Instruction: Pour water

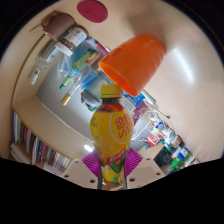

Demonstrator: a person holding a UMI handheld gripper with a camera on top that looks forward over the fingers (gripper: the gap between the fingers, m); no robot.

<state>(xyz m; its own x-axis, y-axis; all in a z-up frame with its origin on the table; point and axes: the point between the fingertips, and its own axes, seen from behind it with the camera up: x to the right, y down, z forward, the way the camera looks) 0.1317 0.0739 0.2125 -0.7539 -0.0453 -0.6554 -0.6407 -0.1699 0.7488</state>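
A pale, cream-coloured surface (190, 75) filled the background, seen at a steep tilt so the whole scene leaned. Along it lay a clutter of bottles (62, 62) and small packets, too small to name. A round pink-topped object (91, 10) sat at the far end, partly cut off. A row of colourful items (40, 150) ran beside the near edge, blurred. The yellow bottle (112, 135) with a yellow cap and a red-printed label stood close before the camera, its base hidden in the dark where the tool's fingers would be. Whether the tool was clenched on it could not be told. Just beyond the cap hung an orange cup (132, 62), tipped on its side, its support unseen.
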